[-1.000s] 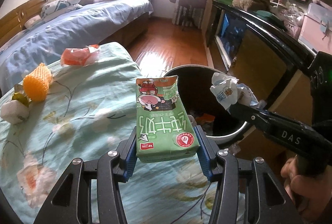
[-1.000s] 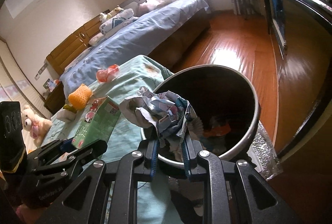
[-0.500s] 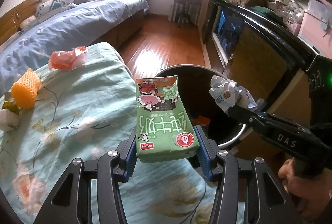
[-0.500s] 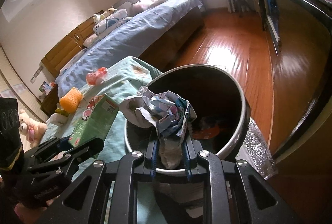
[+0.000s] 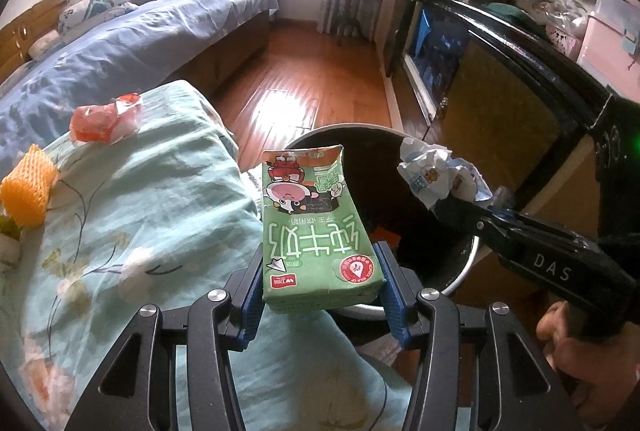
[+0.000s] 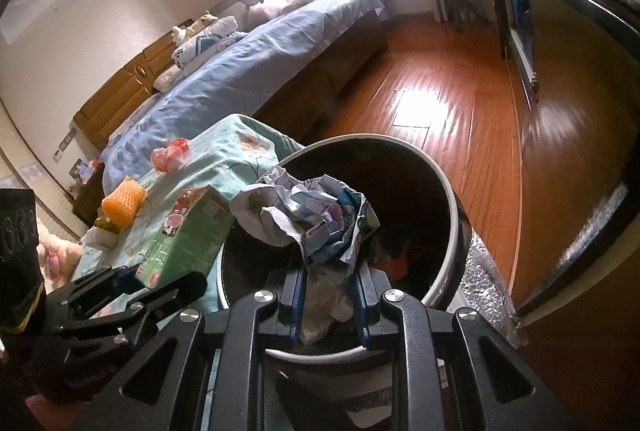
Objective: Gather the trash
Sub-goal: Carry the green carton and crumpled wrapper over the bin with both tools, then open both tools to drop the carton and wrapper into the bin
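Observation:
My left gripper [image 5: 320,291] is shut on a green milk carton [image 5: 316,231], which pokes out over the near rim of the round dark trash bin [image 5: 460,271]. The same carton [image 6: 184,231] shows at the left of the right wrist view, at the bin's left edge. My right gripper [image 6: 328,295] is shut on a crumpled white and blue wrapper [image 6: 312,215] held above the bin's [image 6: 444,271] open mouth. In the left wrist view that wrapper [image 5: 436,175] hangs over the bin's right side. Orange scraps lie inside the bin.
On the floral teal cover [image 5: 132,215] lie a red and white wrapper [image 5: 106,117], an orange foam net [image 5: 28,187] and a white scrap [image 5: 8,251]. A blue bed [image 5: 120,43] stands behind. A dark cabinet [image 5: 500,79] runs along the right, wooden floor [image 5: 304,83] between.
Both grippers have moved forward toward the bin with their loads. The carton now overlaps the bin's rim, and the wrapper sits further over the opening. Neither grip has changed.

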Demonstrator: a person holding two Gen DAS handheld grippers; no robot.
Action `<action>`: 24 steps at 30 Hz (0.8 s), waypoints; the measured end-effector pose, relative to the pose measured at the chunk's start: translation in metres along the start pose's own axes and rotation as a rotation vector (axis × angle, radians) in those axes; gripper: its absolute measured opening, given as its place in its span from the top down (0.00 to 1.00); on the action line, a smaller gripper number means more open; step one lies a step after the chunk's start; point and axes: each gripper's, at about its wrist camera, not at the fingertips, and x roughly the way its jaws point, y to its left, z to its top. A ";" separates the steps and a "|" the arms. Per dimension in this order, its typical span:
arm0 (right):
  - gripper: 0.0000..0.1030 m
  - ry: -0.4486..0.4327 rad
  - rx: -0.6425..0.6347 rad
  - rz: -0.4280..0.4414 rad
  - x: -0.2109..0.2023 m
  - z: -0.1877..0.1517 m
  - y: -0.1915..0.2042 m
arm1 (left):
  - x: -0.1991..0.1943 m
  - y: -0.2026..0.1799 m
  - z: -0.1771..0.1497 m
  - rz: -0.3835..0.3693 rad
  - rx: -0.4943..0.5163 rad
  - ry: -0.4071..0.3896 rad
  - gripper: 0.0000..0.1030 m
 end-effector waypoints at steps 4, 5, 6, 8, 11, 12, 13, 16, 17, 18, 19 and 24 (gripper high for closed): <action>0.79 0.015 0.012 0.005 0.005 0.003 -0.005 | 0.008 -0.002 0.005 -0.002 0.009 0.010 0.52; 0.78 0.019 0.020 0.007 0.006 0.003 -0.006 | 0.009 -0.003 0.006 -0.004 0.009 0.012 0.52; 0.78 0.021 0.030 0.007 0.007 0.004 -0.008 | 0.010 -0.003 0.008 -0.005 0.010 0.015 0.52; 0.77 0.021 0.039 0.006 0.008 0.006 -0.011 | 0.012 -0.004 0.009 -0.002 0.015 0.016 0.52; 0.77 0.020 0.042 0.005 0.008 0.008 -0.013 | 0.014 -0.004 0.012 -0.002 0.013 0.017 0.52; 0.77 0.020 0.039 0.003 0.008 0.009 -0.012 | 0.014 -0.004 0.012 -0.002 0.014 0.016 0.52; 0.77 0.022 0.035 0.000 0.008 0.009 -0.012 | 0.015 -0.005 0.012 -0.001 0.013 0.017 0.52; 0.77 0.029 0.031 -0.002 0.010 0.012 -0.011 | 0.016 -0.005 0.012 -0.003 0.014 0.019 0.52; 0.76 0.029 0.028 -0.004 0.010 0.012 -0.010 | 0.016 -0.006 0.012 -0.002 0.016 0.019 0.52; 0.76 0.029 0.026 -0.007 0.011 0.012 -0.009 | 0.016 -0.006 0.013 -0.001 0.018 0.018 0.52; 0.76 0.030 0.025 -0.008 0.011 0.013 -0.009 | 0.016 -0.006 0.013 0.000 0.020 0.018 0.52; 0.67 0.030 0.038 -0.019 0.011 0.015 -0.009 | 0.015 -0.005 0.015 -0.024 0.010 0.024 0.47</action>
